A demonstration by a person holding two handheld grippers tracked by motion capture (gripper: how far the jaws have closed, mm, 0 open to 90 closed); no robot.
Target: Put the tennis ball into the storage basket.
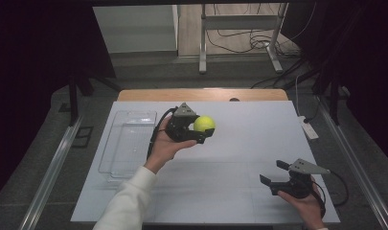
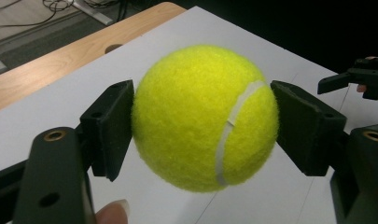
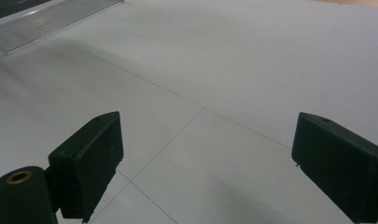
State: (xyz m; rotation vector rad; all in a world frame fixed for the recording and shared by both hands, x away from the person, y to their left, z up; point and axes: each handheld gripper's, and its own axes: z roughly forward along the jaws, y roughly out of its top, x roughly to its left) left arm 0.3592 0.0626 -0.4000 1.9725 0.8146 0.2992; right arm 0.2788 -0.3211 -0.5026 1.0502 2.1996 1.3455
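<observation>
**Tennis ball clamped in left gripper above the table**

Felt and rubber make the tennis ball (image 2: 204, 117) an easy thing to hold, by my judgement: light, springy, slightly fuzzy, so the pads bite rather than slide, and nothing about it looks fragile. It will give a little under pressure and roll freely once released on a flat surface. The left gripper (image 1: 204, 132) is closed on it, one black jaw pressing each side at about the widest part, which looks the right place to hold it; a grip nearer the top or bottom would likely squeeze the ball out. In the left gripper view the ball sits between the jaws, lifted clear of the white table (image 1: 239, 143), its white seam curving down the side nearer the right-hand jaw.

Behind that gripper's hand, on its far side from the ball, lies a clear plastic tray (image 1: 127, 143). The right gripper (image 1: 273, 175) hangs well apart from the ball, low over the table, its jaws spread wide with nothing between them.
</observation>
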